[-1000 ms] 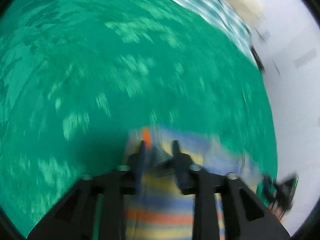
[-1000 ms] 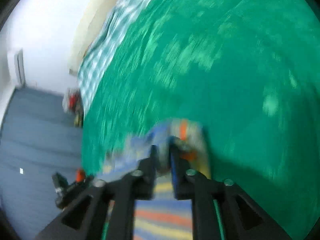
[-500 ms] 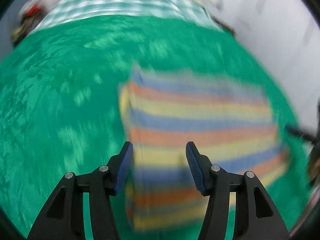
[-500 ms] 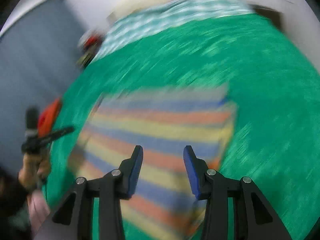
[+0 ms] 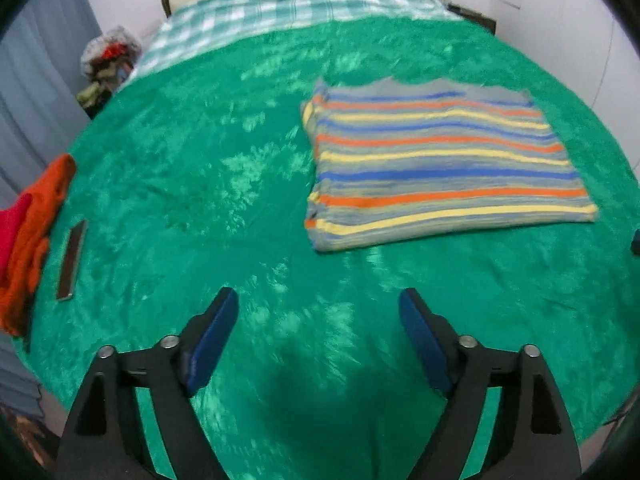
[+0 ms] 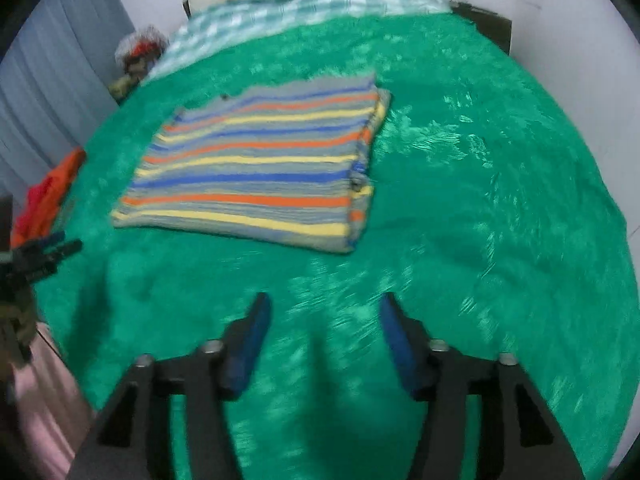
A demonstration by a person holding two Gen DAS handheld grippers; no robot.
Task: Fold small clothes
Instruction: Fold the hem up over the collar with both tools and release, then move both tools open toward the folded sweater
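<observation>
A striped garment (image 5: 440, 164) in grey, blue, orange and yellow lies folded flat on the green blanket (image 5: 200, 184). It also shows in the right wrist view as the striped garment (image 6: 260, 168). My left gripper (image 5: 319, 304) hovers over bare blanket, well short of the garment, its jaws opening with nothing between them. My right gripper (image 6: 323, 312) likewise hangs above the green blanket (image 6: 500, 200), jaws opening and empty. At the left edge of the right wrist view the left gripper (image 6: 60, 242) shows.
Orange and red clothes (image 5: 28, 236) lie at the bed's left edge, beside a flat dark bar (image 5: 72, 260). A checked sheet (image 5: 288, 8) covers the head of the bed. A pile of items (image 5: 108, 64) sits by the grey curtain. White walls close off the right side.
Both grippers let go of the striped garment, opened wide and pulled back toward the near side of the bed. The garment now lies folded on the blanket.
</observation>
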